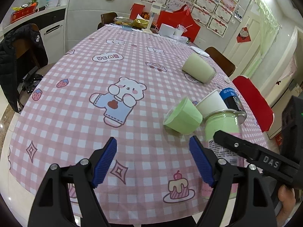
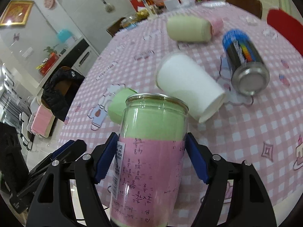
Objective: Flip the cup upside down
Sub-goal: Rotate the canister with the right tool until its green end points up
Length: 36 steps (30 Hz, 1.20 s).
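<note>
A pink-checked table (image 2: 246,132) carries four toppled containers near its right edge. The right gripper (image 2: 151,155) clamps a clear cup (image 2: 153,151) banded green and pink, held above the near edge. The left gripper (image 1: 153,160) hangs beside it, jaws spread wide. Behind lie a white cup (image 2: 189,87), a can (image 2: 244,60), and a green cup (image 1: 181,117).

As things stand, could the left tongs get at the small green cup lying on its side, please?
Probably yes: the left tongs are open and empty, and only bare tablecloth lies between them and the green cup.
</note>
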Tool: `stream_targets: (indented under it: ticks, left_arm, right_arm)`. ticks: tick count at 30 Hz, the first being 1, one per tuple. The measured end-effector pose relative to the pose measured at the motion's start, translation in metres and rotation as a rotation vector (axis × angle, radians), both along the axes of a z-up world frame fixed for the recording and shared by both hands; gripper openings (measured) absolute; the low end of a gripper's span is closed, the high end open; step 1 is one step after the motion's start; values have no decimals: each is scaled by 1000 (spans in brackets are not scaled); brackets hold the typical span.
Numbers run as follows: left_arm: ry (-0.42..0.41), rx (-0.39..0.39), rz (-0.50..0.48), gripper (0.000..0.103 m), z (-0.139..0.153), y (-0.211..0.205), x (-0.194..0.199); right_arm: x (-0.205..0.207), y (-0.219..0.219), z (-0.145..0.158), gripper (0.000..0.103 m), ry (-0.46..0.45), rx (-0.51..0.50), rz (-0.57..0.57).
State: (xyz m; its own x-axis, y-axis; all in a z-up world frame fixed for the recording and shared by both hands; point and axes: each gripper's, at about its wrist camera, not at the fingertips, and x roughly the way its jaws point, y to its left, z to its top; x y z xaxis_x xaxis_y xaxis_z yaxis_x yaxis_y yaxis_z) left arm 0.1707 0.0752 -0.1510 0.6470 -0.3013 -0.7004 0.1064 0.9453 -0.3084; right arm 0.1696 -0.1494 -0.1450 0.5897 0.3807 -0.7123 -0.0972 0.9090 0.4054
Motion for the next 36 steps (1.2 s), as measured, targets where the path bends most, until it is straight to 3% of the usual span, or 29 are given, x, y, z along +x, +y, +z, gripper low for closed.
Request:
stream_targets:
  ticks: [16,24,36]
  left_arm:
    - [-18,-11,27,78,6,-1,-1]
    - [-5,-9,41,78,1,1,7]
    - [0,4,41,78,-2,-2,9]
  right_arm:
    - [-10,17,25,69,-263,-278,-49]
    - [-10,26,22,68,-356,-346,-45]
    - [-11,28,17,68,-360,-346,-27]
